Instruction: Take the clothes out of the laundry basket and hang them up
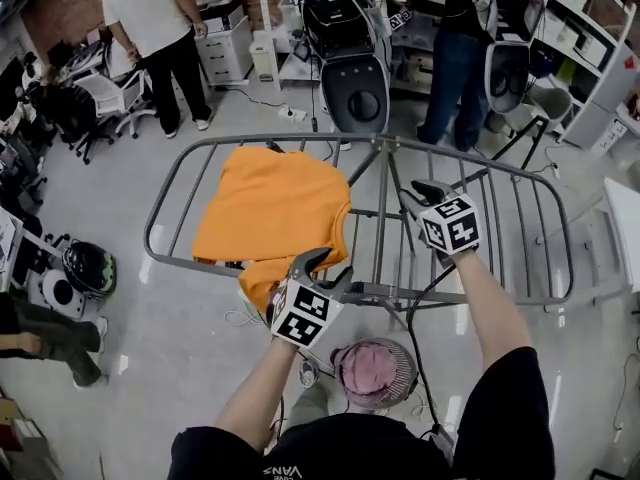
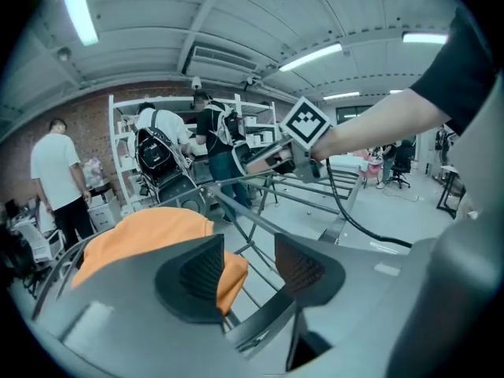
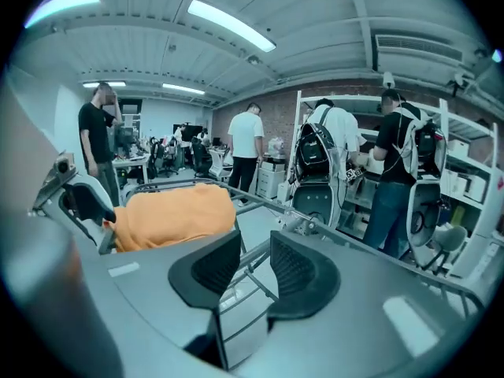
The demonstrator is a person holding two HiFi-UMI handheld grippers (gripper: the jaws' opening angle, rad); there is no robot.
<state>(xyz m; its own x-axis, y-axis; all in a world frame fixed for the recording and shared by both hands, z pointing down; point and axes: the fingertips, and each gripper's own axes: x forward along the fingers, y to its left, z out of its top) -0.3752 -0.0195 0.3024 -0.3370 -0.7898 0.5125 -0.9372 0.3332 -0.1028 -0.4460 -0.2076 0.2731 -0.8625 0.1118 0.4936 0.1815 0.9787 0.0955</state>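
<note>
White letters stand on the person's black shirt (image 1: 350, 448), at the bottom edge of the head view. They are upside down and partly cut off by the edge, and they seem to spell VANS. The cube (image 1: 302, 315) on the left gripper (image 1: 320, 266) shows black and white square signs. They are patterns, not words. The cube (image 1: 451, 225) on the right gripper (image 1: 420, 196) shows the same kind of signs. Anything printed on the shelves (image 1: 590, 23) at the back is too small and blurry to read.
</note>
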